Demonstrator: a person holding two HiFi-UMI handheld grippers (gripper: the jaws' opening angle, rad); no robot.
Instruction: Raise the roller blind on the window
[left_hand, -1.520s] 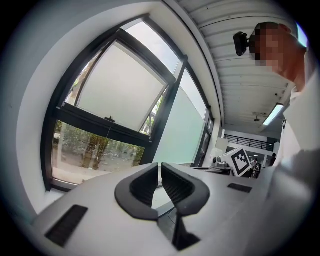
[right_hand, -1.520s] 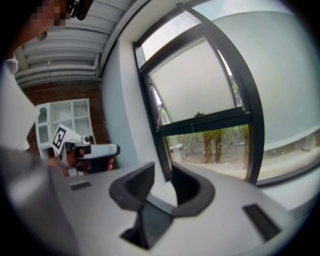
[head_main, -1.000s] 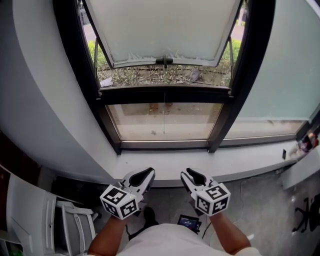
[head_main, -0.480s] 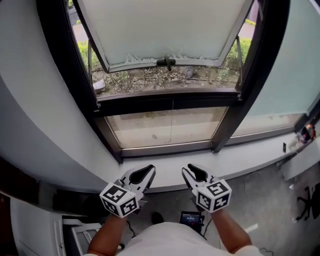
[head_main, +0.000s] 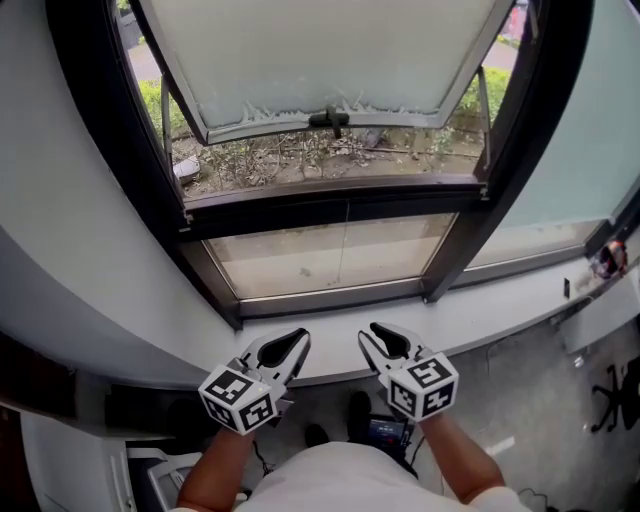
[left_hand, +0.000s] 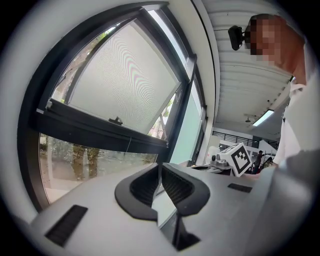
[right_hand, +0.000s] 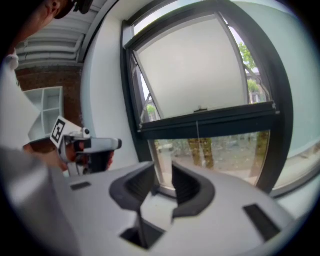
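The window's black-framed sash stands tilted outward, and the pale roller blind covers its pane down to the handle. A thin cord hangs in front of the lower pane; it also shows as cord and cord. My left gripper hovers just short of the sill, shut and holding nothing. My right gripper is beside it, open with nothing between its jaws. Both point at the window and touch nothing.
A white sill runs under the window, with small items at its right end. Grey wall bounds the left. On the floor are a small dark device, white furniture and a chair base.
Both grippers have moved forward with the person towards the window, which now looks nearer. The white furniture at lower left has slid mostly out of view. Jaws unchanged.
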